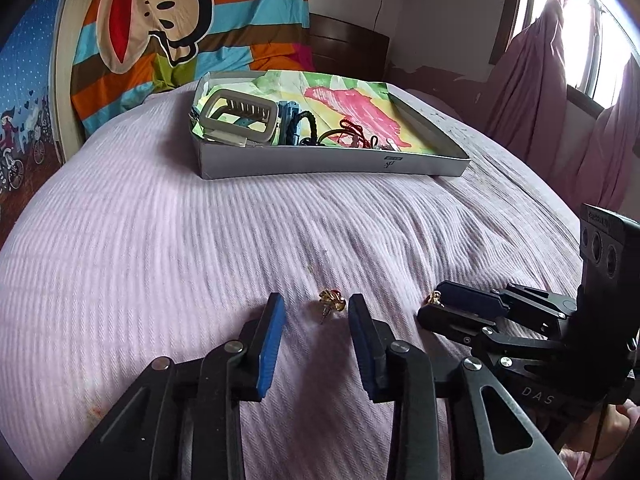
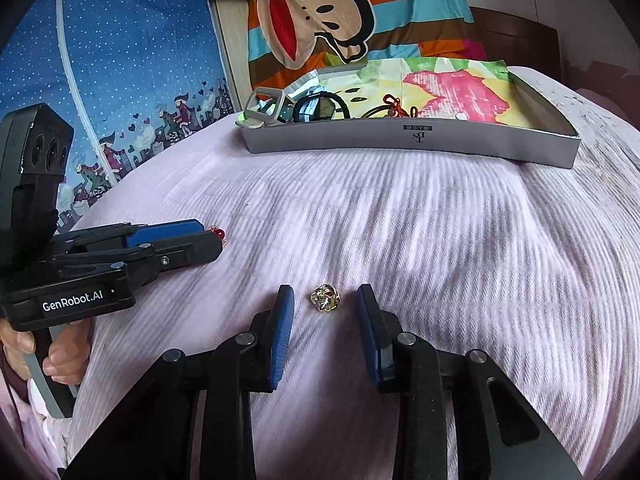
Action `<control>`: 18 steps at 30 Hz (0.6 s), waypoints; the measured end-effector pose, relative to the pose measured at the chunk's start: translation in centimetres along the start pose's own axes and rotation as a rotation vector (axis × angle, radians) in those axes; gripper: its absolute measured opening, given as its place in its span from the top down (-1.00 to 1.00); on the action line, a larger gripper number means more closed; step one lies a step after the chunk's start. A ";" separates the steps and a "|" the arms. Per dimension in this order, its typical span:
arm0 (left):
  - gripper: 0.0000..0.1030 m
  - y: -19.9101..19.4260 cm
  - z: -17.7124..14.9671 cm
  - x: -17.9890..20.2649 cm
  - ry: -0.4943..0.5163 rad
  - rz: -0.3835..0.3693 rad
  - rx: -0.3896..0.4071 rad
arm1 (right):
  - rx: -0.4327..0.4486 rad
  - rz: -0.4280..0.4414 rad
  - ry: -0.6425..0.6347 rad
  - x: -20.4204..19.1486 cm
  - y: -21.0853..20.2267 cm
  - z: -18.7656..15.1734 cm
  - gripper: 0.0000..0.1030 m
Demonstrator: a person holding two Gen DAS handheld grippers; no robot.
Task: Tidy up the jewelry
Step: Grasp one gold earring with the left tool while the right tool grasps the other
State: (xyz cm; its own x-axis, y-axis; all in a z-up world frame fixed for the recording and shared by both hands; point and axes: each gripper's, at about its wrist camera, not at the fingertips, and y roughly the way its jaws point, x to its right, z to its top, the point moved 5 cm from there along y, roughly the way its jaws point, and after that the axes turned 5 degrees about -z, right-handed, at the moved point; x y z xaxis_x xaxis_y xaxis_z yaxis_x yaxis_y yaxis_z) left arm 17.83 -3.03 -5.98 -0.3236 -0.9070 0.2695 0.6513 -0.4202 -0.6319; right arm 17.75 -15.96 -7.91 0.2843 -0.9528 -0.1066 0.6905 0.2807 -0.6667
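Observation:
Two small gold stud earrings lie on the pink bedspread. One, with a red stone, sits between the open fingertips of my left gripper; it also shows in the right wrist view. The other gold earring sits between the open fingertips of my right gripper; in the left wrist view it peeks out at the right gripper's tip. A grey cardboard box at the back holds hair clips, hair ties and a red cord.
The box is lined with colourful paper. A striped monkey-print blanket lies behind it. A blue patterned wall is at left; pink curtains and a window are at right.

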 end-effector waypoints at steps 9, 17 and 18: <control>0.72 0.4 -0.2 0.2 0.014 0.003 -0.015 | -0.011 -0.005 -0.004 -0.1 0.4 0.0 0.55; 0.76 0.4 -0.3 0.2 0.016 0.003 -0.020 | -0.018 0.003 -0.002 0.0 0.6 -0.2 0.74; 0.76 0.4 -0.4 0.2 0.017 0.003 -0.020 | -0.018 0.004 -0.001 0.0 0.6 -0.2 0.74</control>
State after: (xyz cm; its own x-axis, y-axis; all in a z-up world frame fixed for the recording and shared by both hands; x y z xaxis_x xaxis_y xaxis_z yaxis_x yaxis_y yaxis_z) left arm 17.76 -3.39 -6.44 -0.3333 -0.9077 0.2550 0.6386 -0.4163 -0.6472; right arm 18.06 -15.84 -8.46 0.2877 -0.9515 -0.1091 0.6770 0.2827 -0.6796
